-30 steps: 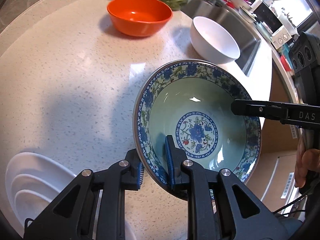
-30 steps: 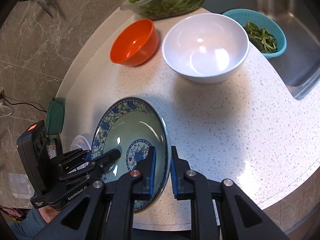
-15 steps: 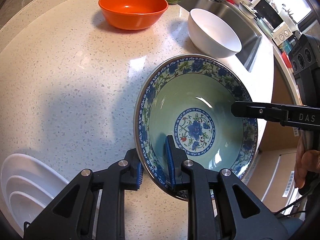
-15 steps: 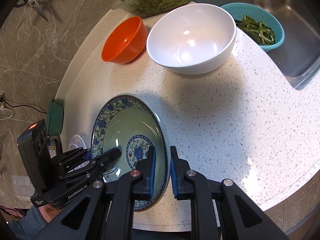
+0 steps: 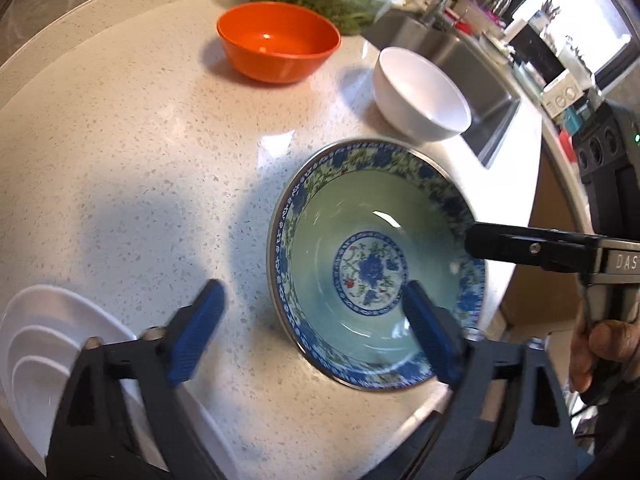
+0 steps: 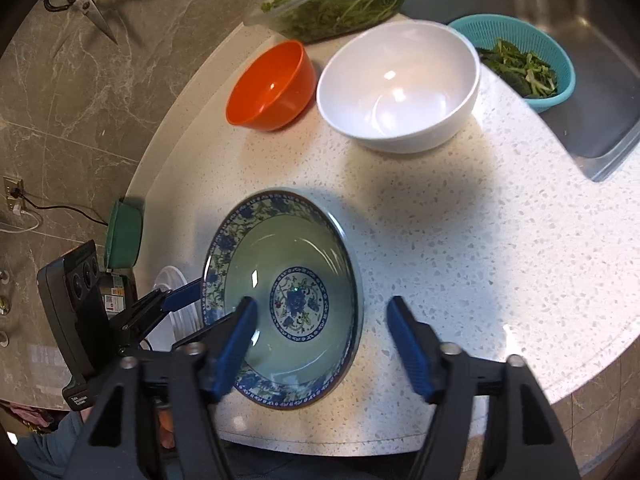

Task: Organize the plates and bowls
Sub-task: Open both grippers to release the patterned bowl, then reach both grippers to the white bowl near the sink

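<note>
Blue-and-green, the patterned bowl [image 5: 372, 272] sits upright on the speckled counter [image 5: 140, 168], close to its near edge. The left gripper [image 5: 316, 320] has just been opening; its jaws stand wide astride the bowl's rim, pads clear of it. The right gripper [image 6: 324, 344] has likewise just been opening, one finger over the bowl's inside, the other outside, neither pressing. Farther back stand an orange bowl [image 6: 268, 84] and a white bowl [image 6: 400, 84]. Stacked white plates [image 5: 48, 344] lie beside the left gripper.
</note>
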A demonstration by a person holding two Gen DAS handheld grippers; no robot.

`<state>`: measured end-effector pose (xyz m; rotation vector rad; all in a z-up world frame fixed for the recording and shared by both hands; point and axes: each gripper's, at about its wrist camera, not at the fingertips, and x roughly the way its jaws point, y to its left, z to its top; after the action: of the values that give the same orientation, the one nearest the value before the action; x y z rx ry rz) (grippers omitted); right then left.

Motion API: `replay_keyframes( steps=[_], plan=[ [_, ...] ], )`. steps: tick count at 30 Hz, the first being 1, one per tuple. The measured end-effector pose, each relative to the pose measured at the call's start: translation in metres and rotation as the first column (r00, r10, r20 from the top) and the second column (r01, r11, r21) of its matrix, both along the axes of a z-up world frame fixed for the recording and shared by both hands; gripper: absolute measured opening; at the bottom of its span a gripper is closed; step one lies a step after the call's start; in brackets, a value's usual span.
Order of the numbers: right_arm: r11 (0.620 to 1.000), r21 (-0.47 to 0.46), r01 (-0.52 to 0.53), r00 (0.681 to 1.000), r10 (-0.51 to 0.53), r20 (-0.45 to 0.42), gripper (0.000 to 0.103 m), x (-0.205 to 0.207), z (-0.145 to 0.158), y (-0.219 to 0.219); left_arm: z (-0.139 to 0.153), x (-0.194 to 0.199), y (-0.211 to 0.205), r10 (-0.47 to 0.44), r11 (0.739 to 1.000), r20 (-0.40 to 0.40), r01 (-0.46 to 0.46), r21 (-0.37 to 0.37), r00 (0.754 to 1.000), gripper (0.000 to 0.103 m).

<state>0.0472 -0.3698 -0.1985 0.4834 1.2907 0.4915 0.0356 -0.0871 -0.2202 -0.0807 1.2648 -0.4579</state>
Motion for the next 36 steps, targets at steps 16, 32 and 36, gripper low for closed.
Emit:
replay_keyframes(
  steps=[16, 32, 36],
  plan=[
    [0.989, 0.132, 0.068, 0.973, -0.095, 0.209, 0.088, 0.078, 0.094, -0.071, 0.099, 0.072, 0.09, 0.232, 0.954, 0.091, -0.209, -0.215, 0.968, 0.103],
    [0.993, 0.119, 0.016, 0.998, -0.023, 0.057, 0.073, 0.146, 0.029, -0.103, 0.052, 0.114, -0.04, 0.09, 0.995, 0.015, -0.089, -0.054, 0.996, 0.101],
    [0.994, 0.11, -0.012, 1.0, 0.011, 0.012, 0.064, 0.147, 0.011, -0.104, 0.029, 0.126, -0.078, 0.026, 1.0, -0.023, -0.026, 0.01, 0.999, 0.101]
  ],
)
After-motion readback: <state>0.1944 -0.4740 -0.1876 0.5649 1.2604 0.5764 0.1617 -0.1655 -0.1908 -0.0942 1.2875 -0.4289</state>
